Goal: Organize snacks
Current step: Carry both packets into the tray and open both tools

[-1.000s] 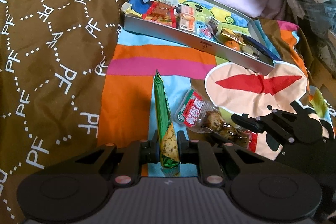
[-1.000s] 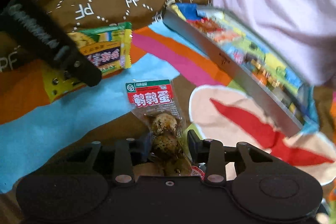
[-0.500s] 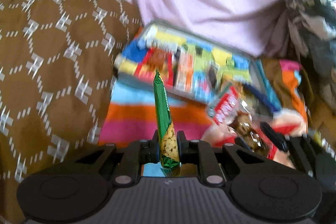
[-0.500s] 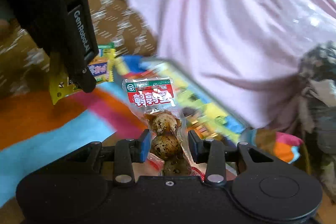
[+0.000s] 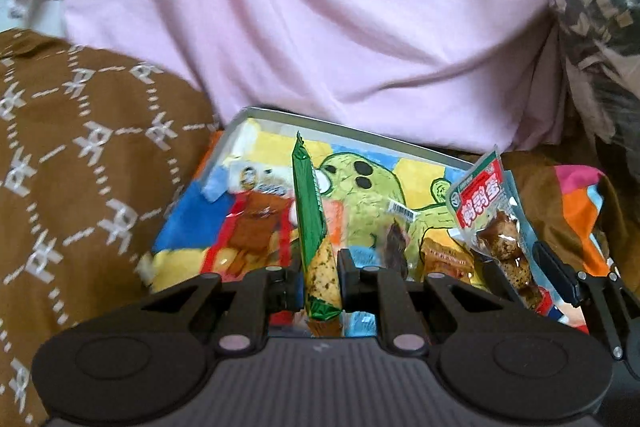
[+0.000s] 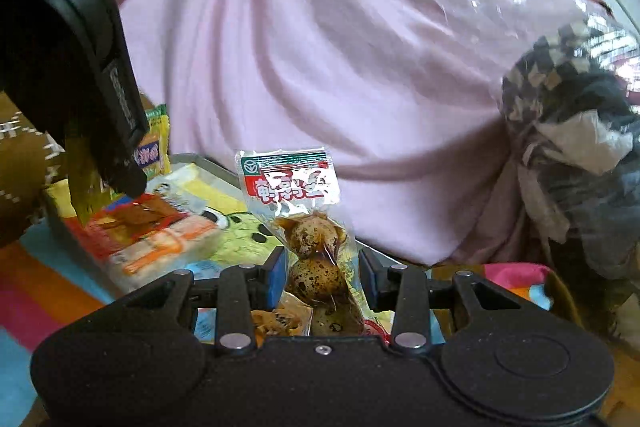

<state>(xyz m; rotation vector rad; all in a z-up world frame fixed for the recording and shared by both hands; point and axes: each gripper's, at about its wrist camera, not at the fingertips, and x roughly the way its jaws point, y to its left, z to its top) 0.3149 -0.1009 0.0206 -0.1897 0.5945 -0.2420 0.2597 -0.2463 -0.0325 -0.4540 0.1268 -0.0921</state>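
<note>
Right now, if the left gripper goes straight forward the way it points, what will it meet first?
Probably the metal tray: the left gripper, shut on the green snack packet, points over the tray's packets toward the far rim, with pink cloth behind. Depth is unclear.

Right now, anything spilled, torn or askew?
Nothing stands out. The left gripper holds the green packet upright, the right gripper holds the egg pack, both intact, above the tin of snacks.
</note>
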